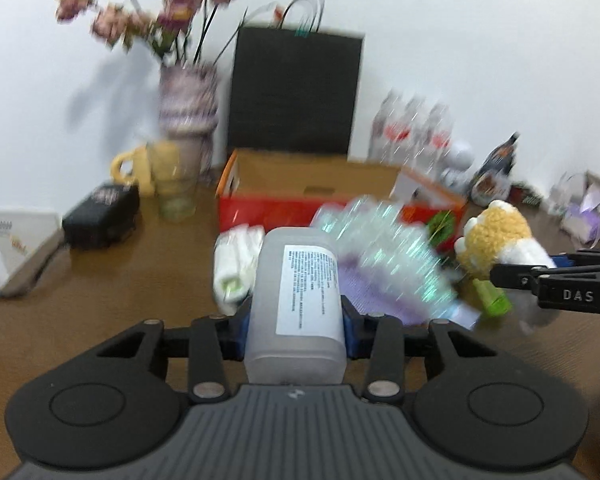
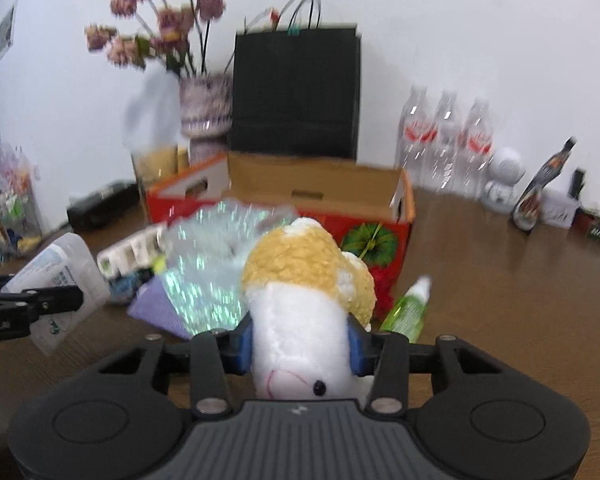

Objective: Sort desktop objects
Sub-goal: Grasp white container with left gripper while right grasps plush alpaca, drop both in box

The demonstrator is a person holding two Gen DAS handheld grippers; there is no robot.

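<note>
My left gripper (image 1: 297,322) is shut on a frosted white plastic bottle (image 1: 296,300) with a printed label, held above the brown table; it also shows in the right wrist view (image 2: 62,280). My right gripper (image 2: 300,346) is shut on a white and yellow plush toy (image 2: 304,288), seen at the right in the left wrist view (image 1: 496,240). An open red cardboard box (image 1: 300,184) (image 2: 320,188) stands behind both. A shiny crinkled wrapper (image 1: 384,248) (image 2: 212,264), a white roll pack (image 1: 236,264) and a green spray bottle (image 2: 408,308) lie in front of the box.
A black paper bag (image 1: 296,92), a vase of flowers (image 1: 188,108), a yellow mug (image 1: 140,168) and a black box (image 1: 100,216) stand at the back left. Three water bottles (image 2: 444,140), a white figurine (image 2: 504,180) and small items line the back right.
</note>
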